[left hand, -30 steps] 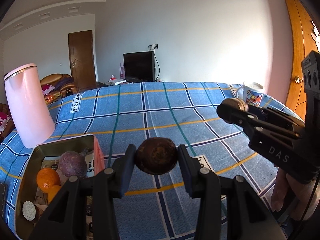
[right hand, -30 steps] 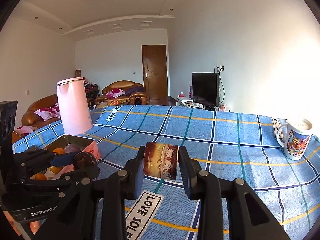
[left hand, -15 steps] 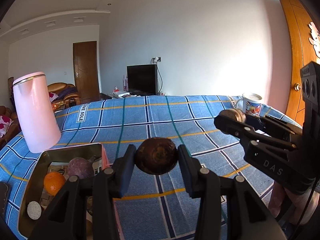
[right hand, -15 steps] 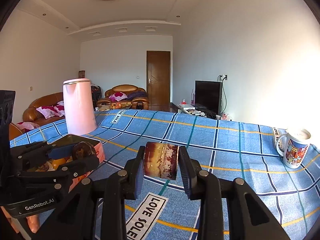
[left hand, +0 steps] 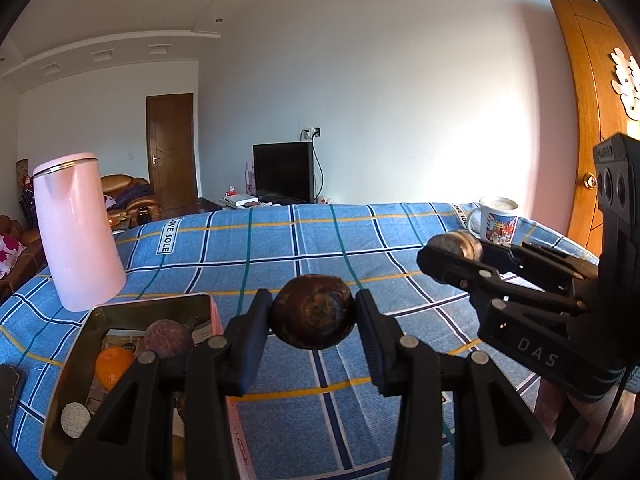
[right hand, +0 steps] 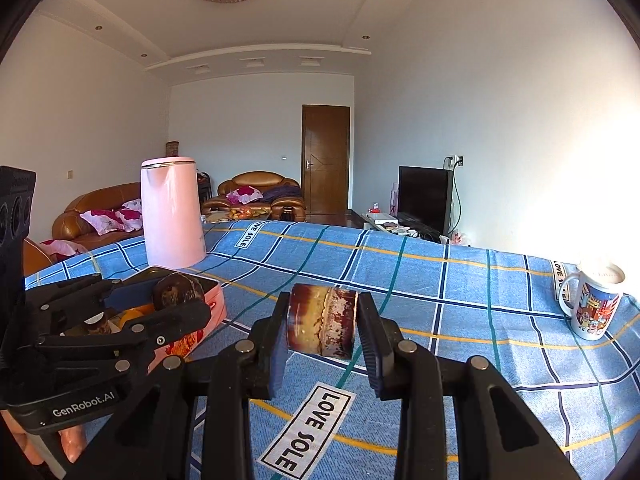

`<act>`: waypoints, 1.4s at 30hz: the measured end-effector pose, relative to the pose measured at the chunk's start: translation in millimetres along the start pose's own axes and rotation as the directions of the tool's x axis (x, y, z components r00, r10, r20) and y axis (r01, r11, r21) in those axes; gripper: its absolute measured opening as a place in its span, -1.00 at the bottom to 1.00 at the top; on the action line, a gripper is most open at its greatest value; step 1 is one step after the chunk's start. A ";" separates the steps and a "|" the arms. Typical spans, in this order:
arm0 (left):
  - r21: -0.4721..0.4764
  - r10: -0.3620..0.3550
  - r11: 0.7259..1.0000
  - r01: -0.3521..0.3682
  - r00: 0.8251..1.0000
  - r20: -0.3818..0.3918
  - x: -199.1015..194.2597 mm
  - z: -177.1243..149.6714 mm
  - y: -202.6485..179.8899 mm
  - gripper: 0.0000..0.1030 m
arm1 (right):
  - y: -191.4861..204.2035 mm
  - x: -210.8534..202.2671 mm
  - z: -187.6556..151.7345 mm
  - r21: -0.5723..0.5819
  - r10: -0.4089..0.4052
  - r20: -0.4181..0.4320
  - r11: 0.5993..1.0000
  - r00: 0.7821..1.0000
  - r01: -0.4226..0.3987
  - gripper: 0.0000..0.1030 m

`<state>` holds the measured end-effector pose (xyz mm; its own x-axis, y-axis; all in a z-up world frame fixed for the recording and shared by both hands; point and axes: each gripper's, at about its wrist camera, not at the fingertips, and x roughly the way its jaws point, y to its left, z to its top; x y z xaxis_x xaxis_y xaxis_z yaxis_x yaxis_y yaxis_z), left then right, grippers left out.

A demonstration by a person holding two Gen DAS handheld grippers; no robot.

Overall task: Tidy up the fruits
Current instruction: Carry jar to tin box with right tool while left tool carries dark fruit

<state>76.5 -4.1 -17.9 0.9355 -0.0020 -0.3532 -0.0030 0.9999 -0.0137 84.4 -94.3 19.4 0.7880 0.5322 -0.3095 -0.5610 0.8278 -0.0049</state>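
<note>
Left wrist view: left gripper [left hand: 314, 316] clamps a dark round fruit [left hand: 312, 311] between its pads, its flat face toward the camera, above the blue checked cloth [left hand: 360, 248]. Below left lies an open tin [left hand: 72, 344] containing an orange [left hand: 114, 366] and a purple fruit [left hand: 168, 338]. At the right, the right gripper [left hand: 454, 254] reaches in sideways, tips leftward.

Right wrist view: right gripper [right hand: 323, 322] grips a brown, short-cylinder fruit [right hand: 322, 321] by its flat ends, axis lying across the fingers, above the cloth [right hand: 440, 288]. At the left, the left gripper [right hand: 178, 294] holds its fruit [right hand: 176, 290] over the tin [right hand: 214, 310], fingers level, pointing right. Pink kettle [right hand: 172, 214] and mug [right hand: 594, 308] stand beyond.
</note>
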 end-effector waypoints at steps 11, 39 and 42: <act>-0.042 0.003 0.999 -0.003 1.000 -0.021 -5.9 1.4 27.5 -0.13 | 14.5 16.8 2.9 -0.007 0.040 -0.055 0.999 0.998 -0.041 -0.34; -0.169 0.172 0.968 -0.185 0.981 -0.091 -38.8 2.3 149.5 -0.13 | 109.8 58.4 39.1 -0.066 0.248 -0.078 0.965 0.966 -0.253 -0.34; -0.170 0.174 0.967 -0.191 0.979 -0.109 -36.6 -1.7 153.5 -0.13 | 119.3 64.0 38.8 -0.074 0.258 -0.092 0.961 0.962 -0.265 -0.34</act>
<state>41.2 149.4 -8.6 0.8763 0.1710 -0.4504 -0.2419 0.9646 -0.1045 77.7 45.4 35.9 0.5896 0.7091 -0.3867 -0.7670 0.6416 0.0070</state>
